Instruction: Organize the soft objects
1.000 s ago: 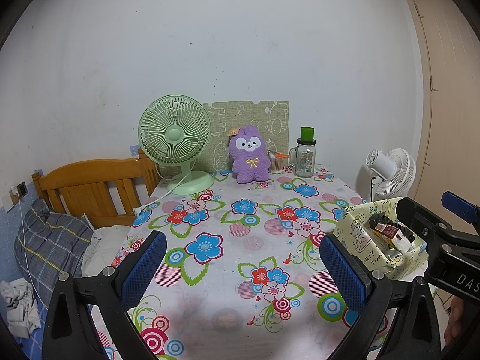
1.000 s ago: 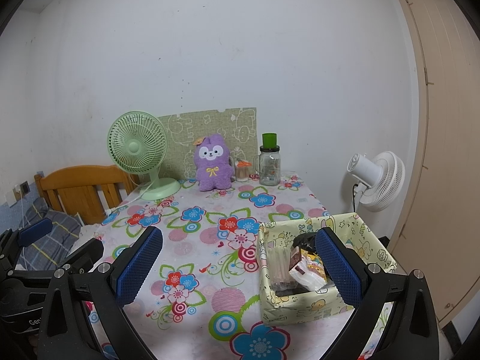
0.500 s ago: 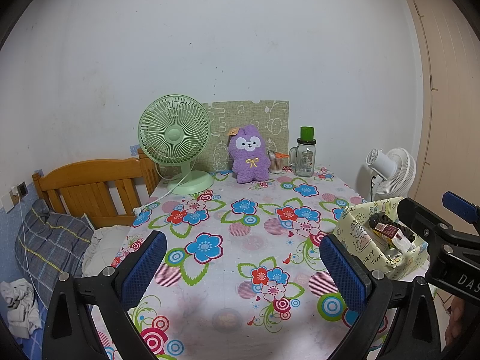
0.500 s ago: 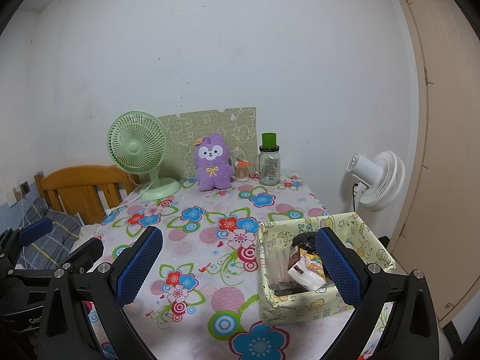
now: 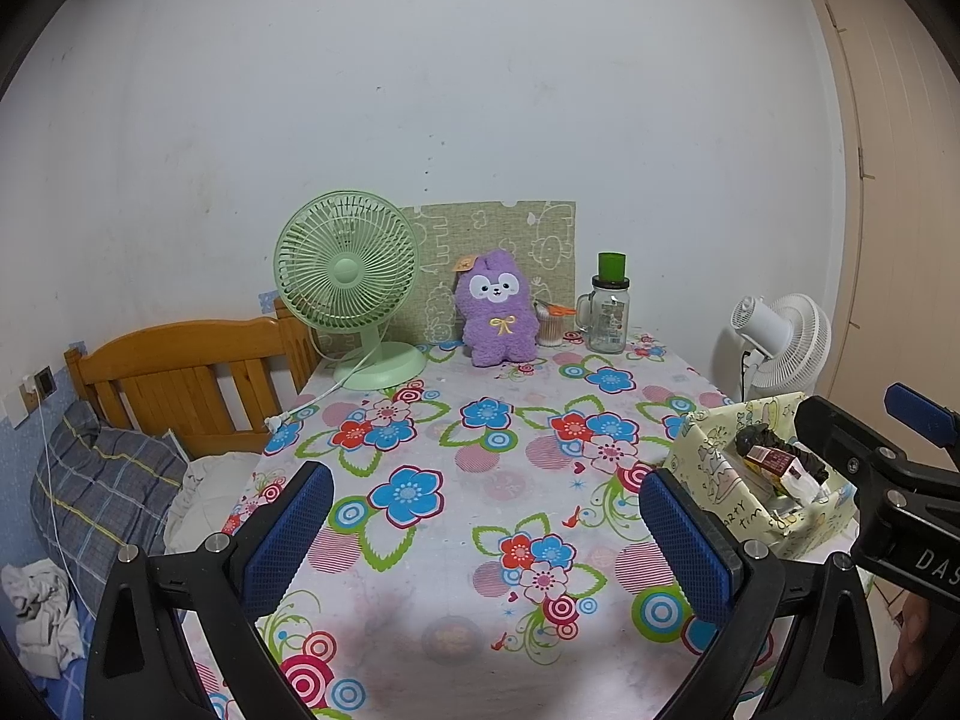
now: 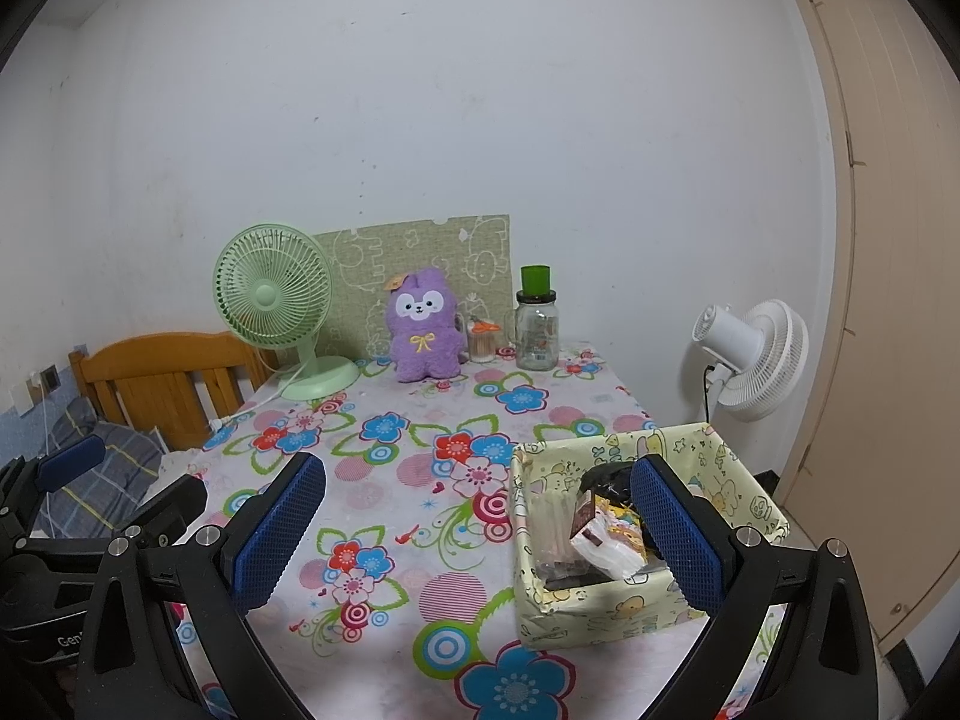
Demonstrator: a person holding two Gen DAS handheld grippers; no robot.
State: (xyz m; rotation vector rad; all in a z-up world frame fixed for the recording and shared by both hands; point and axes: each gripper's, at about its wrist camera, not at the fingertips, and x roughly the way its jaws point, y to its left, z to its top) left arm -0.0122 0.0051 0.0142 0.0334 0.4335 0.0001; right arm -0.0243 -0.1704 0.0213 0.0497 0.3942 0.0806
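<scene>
A purple plush toy (image 5: 497, 314) sits upright at the far edge of the flowered table, against a green board; it also shows in the right wrist view (image 6: 425, 325). A pale yellow fabric box (image 6: 744, 483) with snack packets stands at the table's near right, also in the left wrist view (image 5: 711, 463). My left gripper (image 5: 486, 534) is open and empty over the near table edge. My right gripper (image 6: 480, 528) is open and empty, its right finger over the box.
A green desk fan (image 5: 351, 282) with a trailing cord stands left of the plush. A glass jar with green lid (image 5: 609, 315) and a small cup stand to its right. A white floor fan (image 5: 780, 339) and door lie right; a wooden headboard (image 5: 180, 372) lies left.
</scene>
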